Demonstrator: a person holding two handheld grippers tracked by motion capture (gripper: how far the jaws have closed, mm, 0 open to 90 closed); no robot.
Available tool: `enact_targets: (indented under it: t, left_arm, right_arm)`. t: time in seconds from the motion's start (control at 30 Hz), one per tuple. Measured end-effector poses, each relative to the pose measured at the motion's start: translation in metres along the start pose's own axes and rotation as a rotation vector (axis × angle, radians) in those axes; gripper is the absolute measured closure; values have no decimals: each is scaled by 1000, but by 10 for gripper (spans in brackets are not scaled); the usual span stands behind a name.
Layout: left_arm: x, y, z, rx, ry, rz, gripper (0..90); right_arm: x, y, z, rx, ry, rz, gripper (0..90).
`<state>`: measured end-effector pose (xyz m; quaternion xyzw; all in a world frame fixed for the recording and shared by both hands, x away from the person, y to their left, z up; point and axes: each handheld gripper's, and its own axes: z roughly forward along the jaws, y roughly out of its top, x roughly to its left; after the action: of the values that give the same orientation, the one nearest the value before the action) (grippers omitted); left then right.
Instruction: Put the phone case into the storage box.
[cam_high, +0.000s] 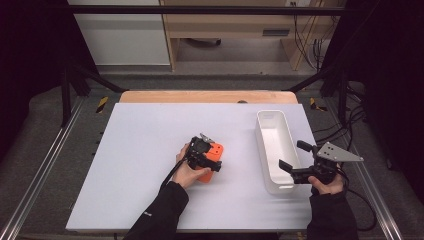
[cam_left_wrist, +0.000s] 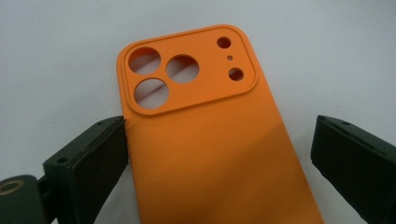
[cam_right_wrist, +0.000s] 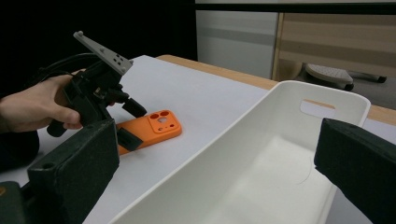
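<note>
An orange phone case (cam_high: 217, 150) lies flat, back up, on the white table mat; its camera cut-outs face away from me in the left gripper view (cam_left_wrist: 210, 130). My left gripper (cam_high: 212, 153) is down over it, open, its jaws astride the case's long sides (cam_left_wrist: 219, 154). The left jaw is at the case's edge and the right jaw stands a little off it. My right gripper (cam_high: 295, 155) is held open beside a white bin (cam_high: 276, 142), whose inside lies between its jaws (cam_right_wrist: 215, 154). In that view the case (cam_right_wrist: 154, 128) and the left gripper (cam_right_wrist: 133, 123) appear farther off.
The long white bin (cam_right_wrist: 280, 93) stands at the right of the mat and holds nothing. A wide stretch of white mat (cam_high: 145, 145) spreads to the left. A wooden table edge (cam_high: 205, 96) runs along the far side, with metal rails at both sides.
</note>
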<state>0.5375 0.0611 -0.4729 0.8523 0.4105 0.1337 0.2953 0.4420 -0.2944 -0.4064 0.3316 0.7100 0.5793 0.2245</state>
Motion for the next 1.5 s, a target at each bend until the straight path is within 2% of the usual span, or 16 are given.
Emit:
enact_targets:
  t: [0.43, 0.5, 0.83, 1.13, 1.27, 1.5]
  left_arm:
    - [-3, -7, 2, -20, 47, -28, 81]
    - [-5, -6, 1, -16, 60, -29, 87]
    - [-6, -5, 0, -4, 75, -53, 109]
    - [-3, -4, -2, -1, 53, -78, 119]
    - [-2, -4, -4, -3, 54, -72, 122]
    - [1, -3, -20, -58, 41, -59, 126]
  right_arm:
    - [1, 0, 1, 3, 1, -4, 6]
    - [1, 0, 1, 2, 1, -3, 6]
    - [1, 0, 1, 3, 3, -4, 6]
    - [1, 0, 1, 4, 6, -4, 6]
    - [1, 0, 1, 3, 6, -4, 6]
    - [1, 0, 1, 3, 7, -4, 6]
